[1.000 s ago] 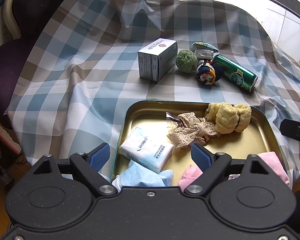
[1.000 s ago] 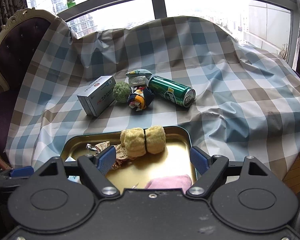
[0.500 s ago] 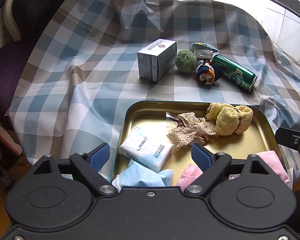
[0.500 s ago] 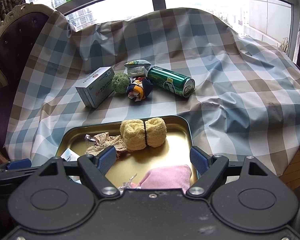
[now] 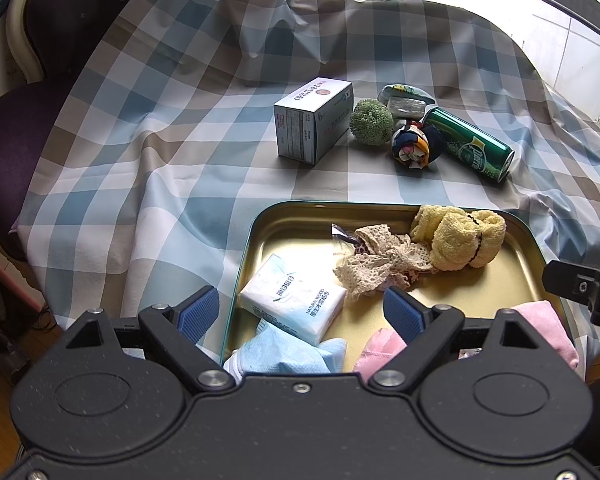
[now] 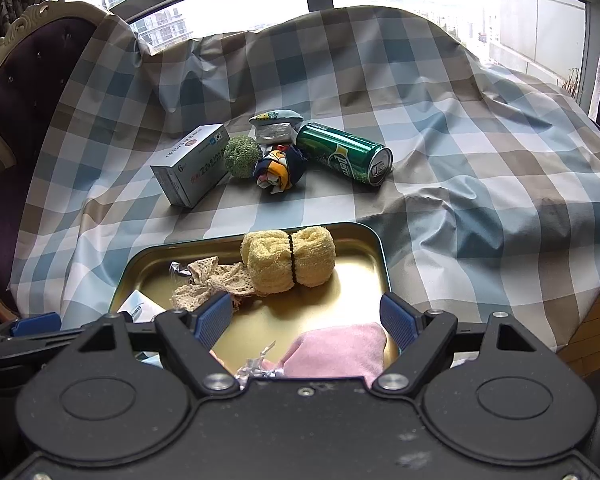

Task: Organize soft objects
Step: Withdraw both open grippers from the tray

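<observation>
A gold metal tray [image 5: 520,268] [image 6: 364,236] sits near the front of the checked tablecloth. In it lie a yellow towel roll [image 5: 460,240] [image 6: 288,260], a beige lace piece [image 5: 380,260] [image 6: 212,280], a tissue pack [image 5: 292,300], a blue cloth [image 5: 288,354] and a pink cloth [image 5: 548,328] [image 6: 340,350]. Beyond the tray lie a green fuzzy ball [image 5: 371,121] [image 6: 242,156], a dark patterned cloth bundle [image 5: 414,147] [image 6: 278,170] and a small printed pouch [image 5: 404,94] [image 6: 276,117]. My left gripper [image 5: 300,314] and right gripper [image 6: 306,318] are open and empty over the tray's near edge.
A white box [image 5: 314,120] [image 6: 190,164] and a green can [image 5: 470,148] [image 6: 346,152] lie on their sides with the far objects. A purple chair [image 6: 28,80] stands at the left. The cloth drapes off the table at right [image 6: 540,200].
The right gripper has moved forward and lower over the tray, so the tray contents look closer. The left gripper has barely moved. Both stay open.
</observation>
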Action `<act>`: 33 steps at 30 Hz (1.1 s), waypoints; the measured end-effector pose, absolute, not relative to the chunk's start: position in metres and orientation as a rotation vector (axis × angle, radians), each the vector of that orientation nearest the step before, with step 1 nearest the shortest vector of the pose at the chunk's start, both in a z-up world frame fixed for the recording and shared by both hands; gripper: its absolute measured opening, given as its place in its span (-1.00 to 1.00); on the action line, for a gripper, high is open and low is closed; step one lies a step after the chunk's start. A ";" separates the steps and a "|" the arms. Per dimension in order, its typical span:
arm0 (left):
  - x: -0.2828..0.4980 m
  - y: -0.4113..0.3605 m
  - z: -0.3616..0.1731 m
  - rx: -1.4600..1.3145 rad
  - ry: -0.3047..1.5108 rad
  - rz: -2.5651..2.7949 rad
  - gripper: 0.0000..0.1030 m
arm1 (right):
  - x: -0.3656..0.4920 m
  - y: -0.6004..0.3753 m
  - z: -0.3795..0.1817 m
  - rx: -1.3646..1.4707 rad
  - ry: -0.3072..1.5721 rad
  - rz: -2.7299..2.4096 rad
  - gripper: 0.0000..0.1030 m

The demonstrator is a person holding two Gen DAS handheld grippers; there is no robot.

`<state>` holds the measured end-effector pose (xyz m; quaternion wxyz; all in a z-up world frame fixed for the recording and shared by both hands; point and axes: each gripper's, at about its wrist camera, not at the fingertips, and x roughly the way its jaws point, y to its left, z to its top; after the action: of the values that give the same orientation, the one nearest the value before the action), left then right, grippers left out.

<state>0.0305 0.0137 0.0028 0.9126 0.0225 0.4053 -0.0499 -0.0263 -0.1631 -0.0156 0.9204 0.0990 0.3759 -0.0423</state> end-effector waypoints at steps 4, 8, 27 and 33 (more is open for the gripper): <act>0.030 0.013 0.002 0.047 0.836 -0.103 0.68 | -0.025 -0.164 -0.016 0.208 0.780 -0.083 0.57; 0.031 0.014 0.002 0.048 0.841 -0.108 0.68 | -0.022 -0.164 -0.017 0.209 0.787 -0.082 0.57; 0.041 0.015 -0.005 0.057 0.857 -0.113 0.68 | -0.003 -0.160 -0.023 0.206 0.820 -0.067 0.57; 0.048 0.014 -0.004 0.063 0.854 -0.113 0.68 | 0.009 -0.159 -0.022 0.201 0.820 -0.066 0.57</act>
<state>0.0481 0.0141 -0.0037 0.9082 0.0305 0.4139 -0.0549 0.0087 -0.1591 -0.0219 0.9116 0.0974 0.3980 -0.0320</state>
